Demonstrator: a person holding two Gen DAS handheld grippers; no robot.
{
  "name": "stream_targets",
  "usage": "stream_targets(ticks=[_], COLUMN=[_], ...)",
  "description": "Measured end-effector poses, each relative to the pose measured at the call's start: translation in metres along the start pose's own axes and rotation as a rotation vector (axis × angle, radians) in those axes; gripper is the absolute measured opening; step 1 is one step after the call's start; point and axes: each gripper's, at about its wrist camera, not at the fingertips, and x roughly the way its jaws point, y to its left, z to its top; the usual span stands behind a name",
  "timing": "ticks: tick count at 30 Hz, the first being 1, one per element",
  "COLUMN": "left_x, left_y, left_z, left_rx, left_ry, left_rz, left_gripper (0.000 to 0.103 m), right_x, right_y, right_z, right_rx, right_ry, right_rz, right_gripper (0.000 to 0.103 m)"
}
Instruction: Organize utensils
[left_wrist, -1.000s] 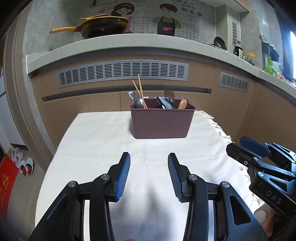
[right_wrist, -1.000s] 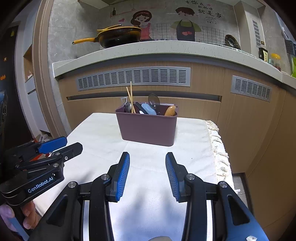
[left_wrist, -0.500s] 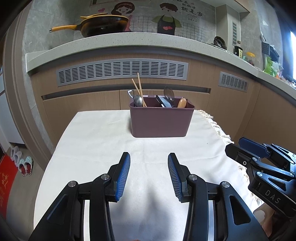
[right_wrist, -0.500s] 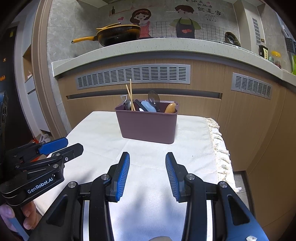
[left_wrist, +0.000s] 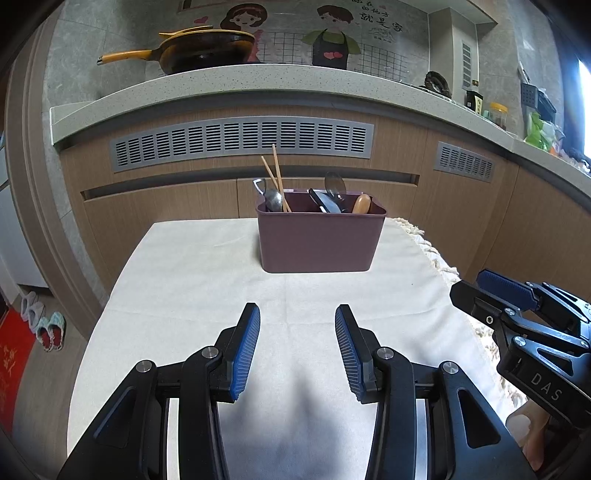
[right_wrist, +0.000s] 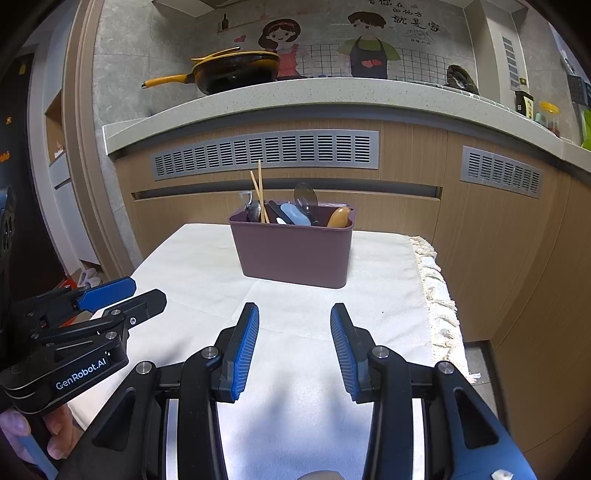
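Both grippers empty, utensils already binned

We held the left gripper (left_wrist: 297, 347) and right gripper (right_wrist: 294, 345) spread, short of the purple bin (left_wrist: 320, 240) that stood the utensils (left_wrist: 325, 201) upright on the counter (left_wrist: 192, 273).

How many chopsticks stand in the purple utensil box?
2. Both chopsticks lean together at the left end of the purple utensil box, crossing above a metal spoon. Others may lie hidden lower inside the box.
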Motion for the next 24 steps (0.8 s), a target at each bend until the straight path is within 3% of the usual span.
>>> stream_targets(ticks=[24], left_x=[-0.0003], left_y=[0.0021], left_z=[-0.0016], left_rx=[-0.002], left_ry=[0.008], left_rz=[-0.01], left_gripper=[0.043], right_x=[-0.0003], right_y=[-0.0072], right_z=[0.0011], right_rx=[0.021], right_ry=[-0.005], right_rz=[-0.021], right_gripper=[0.038])
